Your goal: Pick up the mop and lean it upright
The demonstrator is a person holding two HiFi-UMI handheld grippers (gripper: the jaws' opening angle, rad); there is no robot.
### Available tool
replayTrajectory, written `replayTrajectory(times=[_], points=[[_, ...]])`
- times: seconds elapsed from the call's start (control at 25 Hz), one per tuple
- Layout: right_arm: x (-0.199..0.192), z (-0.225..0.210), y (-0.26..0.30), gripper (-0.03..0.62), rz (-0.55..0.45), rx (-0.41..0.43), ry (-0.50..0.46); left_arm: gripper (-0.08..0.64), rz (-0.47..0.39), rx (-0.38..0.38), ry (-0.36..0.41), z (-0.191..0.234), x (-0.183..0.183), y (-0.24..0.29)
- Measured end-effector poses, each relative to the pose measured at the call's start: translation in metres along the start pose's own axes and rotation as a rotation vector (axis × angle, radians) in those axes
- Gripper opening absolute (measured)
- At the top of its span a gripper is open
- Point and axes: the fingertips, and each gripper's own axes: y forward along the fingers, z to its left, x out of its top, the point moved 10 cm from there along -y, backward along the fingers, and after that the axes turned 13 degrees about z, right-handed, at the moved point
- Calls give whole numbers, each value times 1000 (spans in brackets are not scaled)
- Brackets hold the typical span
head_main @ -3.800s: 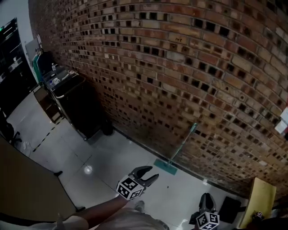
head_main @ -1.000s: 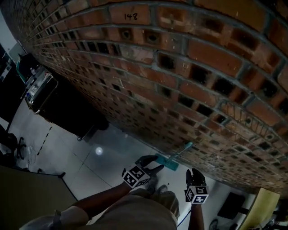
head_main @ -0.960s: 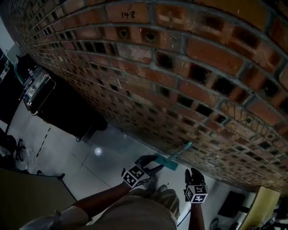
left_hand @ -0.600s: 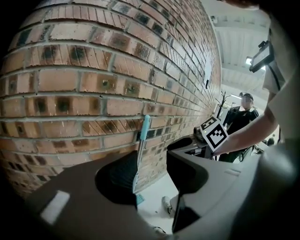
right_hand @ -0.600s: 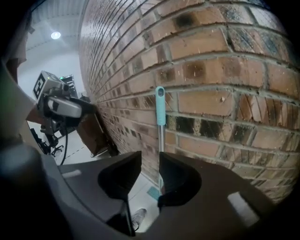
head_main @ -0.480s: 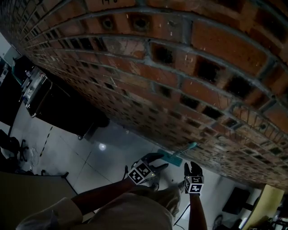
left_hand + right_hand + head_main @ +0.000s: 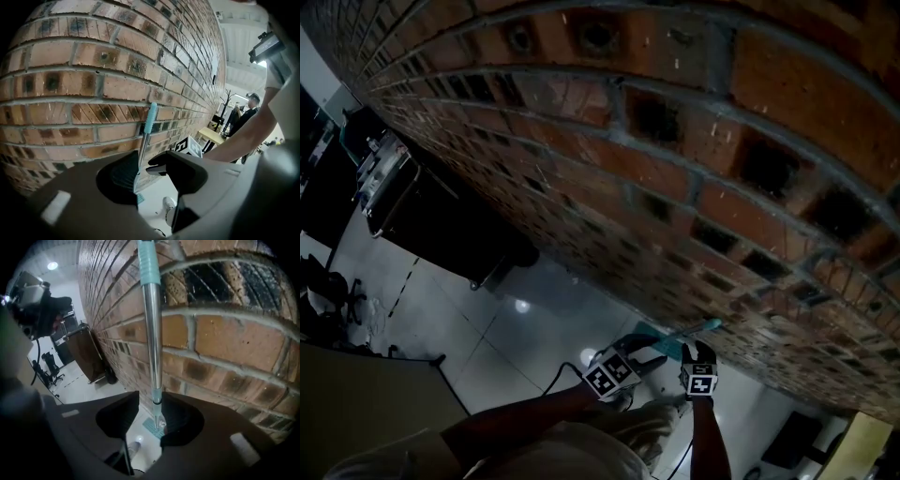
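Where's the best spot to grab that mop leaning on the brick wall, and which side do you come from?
Grab the mop's shiny metal pole, just below the teal grip. It is thin, round and straight, so two jaws fit across it. Come from the room side, because the brick wall stands right behind it.

Pale glossy floor (image 7: 478, 323) fills the head view's lower left. A dark cabinet (image 7: 441, 225) stands at left, and the flat teal mop head (image 7: 153, 427) rests at the brick wall's (image 7: 694, 141) foot.
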Motion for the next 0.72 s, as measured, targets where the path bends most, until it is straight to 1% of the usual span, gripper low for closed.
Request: replayTrajectory(times=[0.08,0.28,0.4,0.56,0.72], points=[[1,1,11,146,3,1,-1,202,3,1,-3,1,-1,2],[-3,-6,34,146,53,-40,-2,204,21,8,-1,6,-6,2],[-3,-10,43,146,47,-34,7,204,27,16,4,12,-7,1],[-5,-11,55,146,68,-21,-5,204,27,33,-5,18,-8,-4],[2,-11,64,146,69,-24,-23,202,31,43,-6,20,-11,-8]])
